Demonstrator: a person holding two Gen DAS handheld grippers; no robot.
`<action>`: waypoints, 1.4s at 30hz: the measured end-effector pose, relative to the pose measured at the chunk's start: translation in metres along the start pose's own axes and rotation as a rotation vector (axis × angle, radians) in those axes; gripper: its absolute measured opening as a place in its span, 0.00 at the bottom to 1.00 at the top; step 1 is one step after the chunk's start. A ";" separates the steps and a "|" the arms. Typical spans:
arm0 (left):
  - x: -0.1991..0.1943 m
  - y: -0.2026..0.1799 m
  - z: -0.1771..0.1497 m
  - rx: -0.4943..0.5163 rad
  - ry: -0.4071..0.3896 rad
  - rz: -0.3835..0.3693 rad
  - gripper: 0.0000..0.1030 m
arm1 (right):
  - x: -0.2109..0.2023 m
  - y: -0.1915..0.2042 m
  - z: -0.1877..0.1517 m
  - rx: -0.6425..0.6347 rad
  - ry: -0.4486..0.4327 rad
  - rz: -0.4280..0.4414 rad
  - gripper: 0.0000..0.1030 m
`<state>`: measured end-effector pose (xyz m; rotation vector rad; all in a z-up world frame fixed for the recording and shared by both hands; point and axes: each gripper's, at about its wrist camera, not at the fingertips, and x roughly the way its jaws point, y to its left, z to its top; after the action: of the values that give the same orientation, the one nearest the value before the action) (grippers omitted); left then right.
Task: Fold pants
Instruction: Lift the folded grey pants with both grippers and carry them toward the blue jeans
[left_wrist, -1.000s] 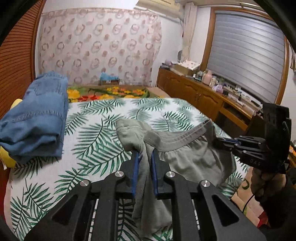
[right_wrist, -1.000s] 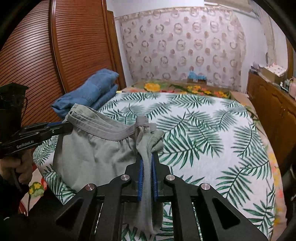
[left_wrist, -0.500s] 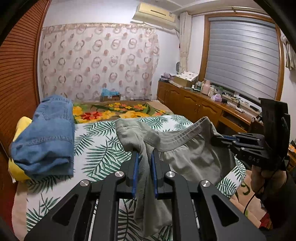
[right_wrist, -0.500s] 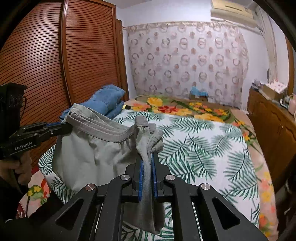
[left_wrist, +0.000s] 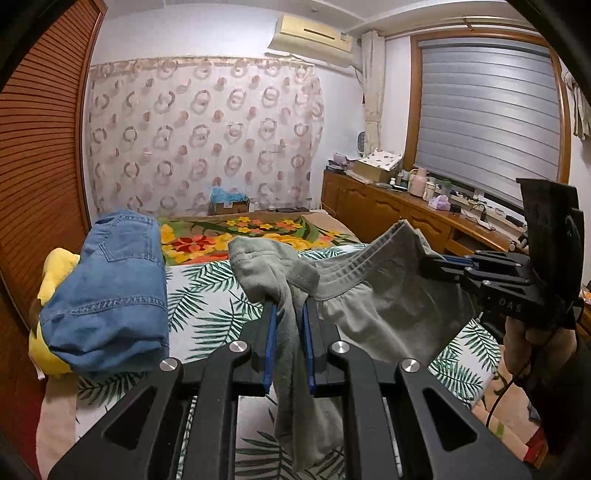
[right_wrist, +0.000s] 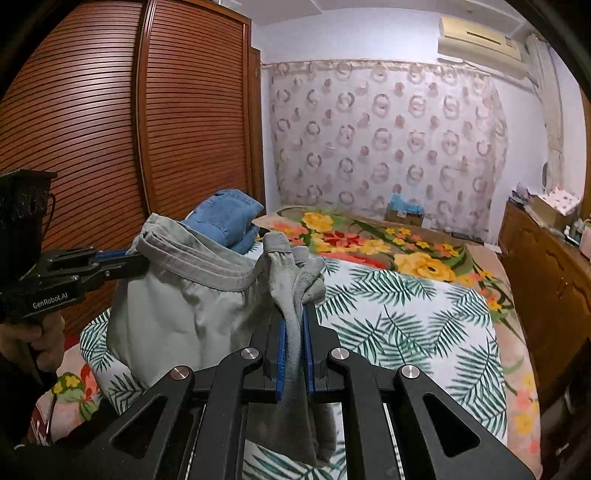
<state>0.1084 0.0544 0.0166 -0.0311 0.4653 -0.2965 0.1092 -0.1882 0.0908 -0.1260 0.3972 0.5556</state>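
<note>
Grey pants (left_wrist: 384, 310) hang in the air above the bed, stretched by the waistband between my two grippers. My left gripper (left_wrist: 288, 314) is shut on one end of the waistband; fabric bunches above its blue pads and hangs below. My right gripper (right_wrist: 293, 317) is shut on the other end in the same way. The pants also show in the right wrist view (right_wrist: 184, 306). Each gripper appears in the other's view: the right one (left_wrist: 436, 260) at the right, the left one (right_wrist: 129, 258) at the left.
The bed has a palm-leaf sheet (right_wrist: 406, 314) and a flowered blanket (left_wrist: 236, 236) further back. Folded blue jeans (left_wrist: 110, 291) lie on a yellow item (left_wrist: 55, 273) at the bed's left. A wooden wardrobe (right_wrist: 110, 147) stands left, a cluttered wooden cabinet (left_wrist: 399, 210) right.
Both grippers have risen with the pants, lifting the waistband higher above the bed. The grips have not changed.
</note>
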 end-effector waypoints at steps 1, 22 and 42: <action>0.001 0.003 0.002 0.000 -0.003 0.002 0.14 | 0.003 0.000 0.002 -0.002 -0.003 0.001 0.08; 0.020 0.072 0.034 -0.063 -0.039 0.077 0.14 | 0.100 -0.008 0.066 -0.077 0.026 0.059 0.08; 0.038 0.150 0.048 -0.118 -0.076 0.199 0.14 | 0.209 -0.013 0.128 -0.185 0.039 0.145 0.08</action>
<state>0.2031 0.1849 0.0283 -0.1103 0.4068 -0.0717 0.3211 -0.0683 0.1248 -0.2875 0.3948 0.7339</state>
